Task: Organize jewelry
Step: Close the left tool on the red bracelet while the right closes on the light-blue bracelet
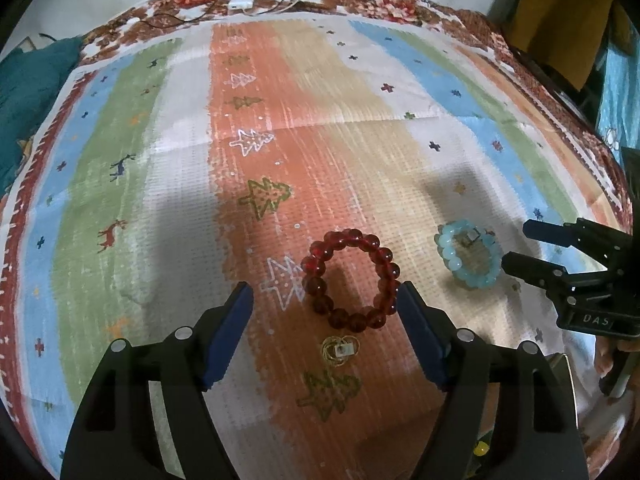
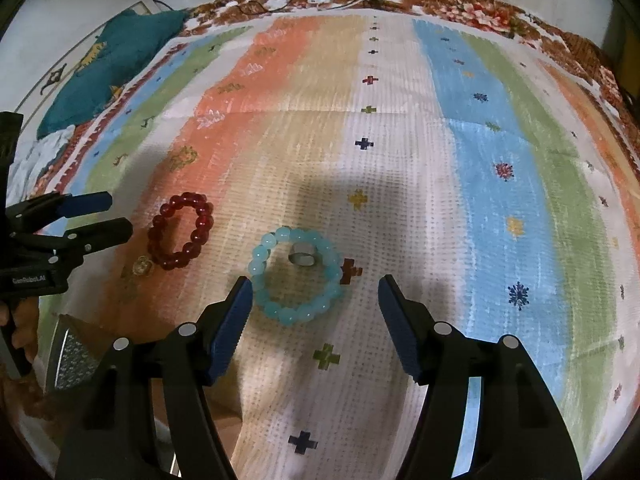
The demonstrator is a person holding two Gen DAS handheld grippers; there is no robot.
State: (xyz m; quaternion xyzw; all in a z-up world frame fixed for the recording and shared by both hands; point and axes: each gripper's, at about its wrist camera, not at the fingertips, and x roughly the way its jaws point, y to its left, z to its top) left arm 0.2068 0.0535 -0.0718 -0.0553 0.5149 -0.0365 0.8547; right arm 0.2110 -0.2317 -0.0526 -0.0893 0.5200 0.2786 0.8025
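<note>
striped cloth [image 2: 400, 140] lies bare toward its far floral edge. left gripper [image 1: 325, 308] is spread wide, empty, flanking the red bracelet [image 1: 350, 278]. right gripper [image 2: 315, 300] is likewise spread, empty, near the blue bracelet [image 2: 296, 276] encircling a ring [image 2: 302, 258]. readable: "genrobot.ai".

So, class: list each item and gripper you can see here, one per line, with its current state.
Red bracelet: flat on cloth, ungripped.
Blue bracelet: flat, encircling silver ring.
Silver ring: inside blue bracelet.
Gold earrings: on cloth near the red bracelet.
Left gripper: open.
Right gripper: open.
</note>
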